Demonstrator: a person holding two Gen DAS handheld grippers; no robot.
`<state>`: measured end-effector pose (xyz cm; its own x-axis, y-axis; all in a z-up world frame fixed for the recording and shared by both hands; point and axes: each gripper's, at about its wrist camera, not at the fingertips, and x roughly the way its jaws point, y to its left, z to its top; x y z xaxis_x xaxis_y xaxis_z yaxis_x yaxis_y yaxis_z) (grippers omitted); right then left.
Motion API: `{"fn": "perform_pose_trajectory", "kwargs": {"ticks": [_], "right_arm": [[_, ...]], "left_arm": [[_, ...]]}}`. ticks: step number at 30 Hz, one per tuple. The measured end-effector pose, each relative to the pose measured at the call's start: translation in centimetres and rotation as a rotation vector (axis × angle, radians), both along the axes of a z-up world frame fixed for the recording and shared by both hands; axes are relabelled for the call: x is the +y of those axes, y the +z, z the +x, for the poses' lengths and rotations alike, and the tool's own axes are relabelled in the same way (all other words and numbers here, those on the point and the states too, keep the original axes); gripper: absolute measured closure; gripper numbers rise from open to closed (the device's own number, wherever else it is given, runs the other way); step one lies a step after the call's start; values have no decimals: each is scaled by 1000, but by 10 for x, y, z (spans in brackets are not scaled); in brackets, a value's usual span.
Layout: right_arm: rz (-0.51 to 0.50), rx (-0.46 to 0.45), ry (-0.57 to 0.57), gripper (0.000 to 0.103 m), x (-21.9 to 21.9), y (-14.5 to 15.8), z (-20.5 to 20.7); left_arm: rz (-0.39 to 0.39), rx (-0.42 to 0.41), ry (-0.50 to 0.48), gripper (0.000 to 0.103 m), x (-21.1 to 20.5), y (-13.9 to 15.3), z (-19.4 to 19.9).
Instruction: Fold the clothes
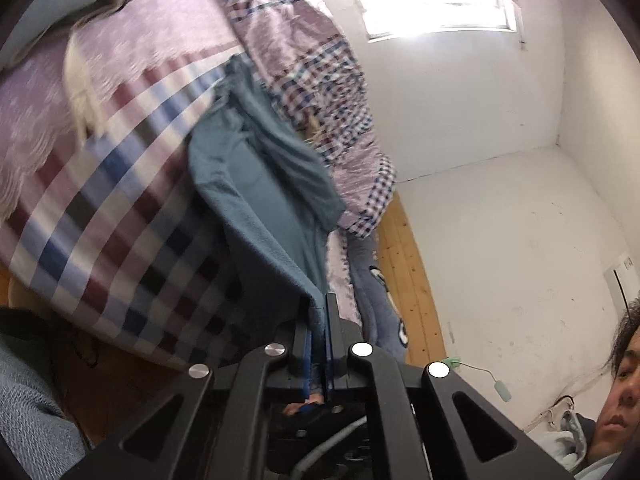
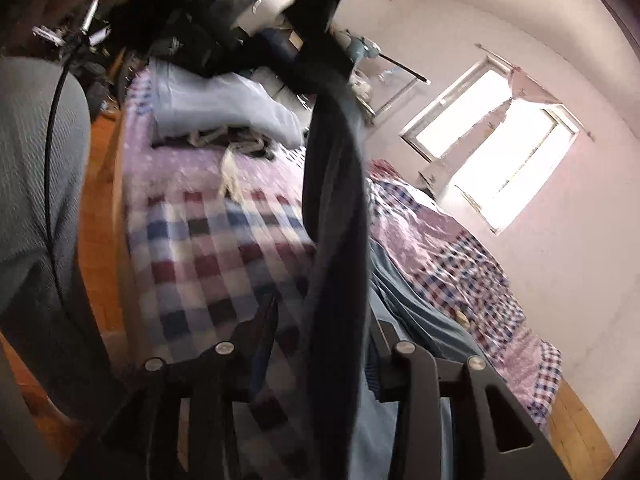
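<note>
left gripper (image 1: pixel 320 304) clamped, right gripper (image 2: pixel 324 320) – jaws apart

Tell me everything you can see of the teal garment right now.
The teal garment looks like soft, fleecy knit in a dull blue-green. It is crumpled and partly lifted off the checked bedspread, one edge drawn taut into the left gripper, which is shut on it. In the right wrist view it hangs as a dark strip between the right gripper fingers, which stand apart.

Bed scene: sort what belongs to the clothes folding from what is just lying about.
Job:
- blue garment
- left gripper, shut on its edge
- right gripper, jaws apart around hanging cloth

Lying about:
- checked sheet
- plaid quilt
- pillow
</note>
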<state>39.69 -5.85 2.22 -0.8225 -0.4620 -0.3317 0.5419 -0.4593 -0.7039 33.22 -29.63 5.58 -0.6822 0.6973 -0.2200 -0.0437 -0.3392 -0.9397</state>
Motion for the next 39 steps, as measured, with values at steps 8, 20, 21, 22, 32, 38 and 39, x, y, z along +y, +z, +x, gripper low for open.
{"fn": "perform_pose_trajectory", "kwargs": {"ticks": [8, 20, 21, 22, 32, 38, 39], "right_arm": [[58, 13, -190, 62, 56, -13, -30], [196, -28, -485, 62, 158, -45, -72], [209, -24, -503, 62, 166, -48, -73], [223, -25, -522, 62, 174, -51, -74], [367, -47, -584, 62, 232, -74, -68], [419, -45, -576, 64, 242, -85, -62], [422, -43, -577, 64, 243, -85, -62]], "left_arm": [[-13, 86, 20, 100, -4, 49, -8], [-37, 151, 61, 100, -20, 96, -29], [-43, 154, 63, 100, -21, 99, -31], [-47, 155, 64, 100, -22, 101, -32], [-66, 147, 45, 100, -22, 104, -41], [-75, 135, 40, 100, -24, 102, -43], [-75, 132, 39, 100, -24, 101, -43]]}}
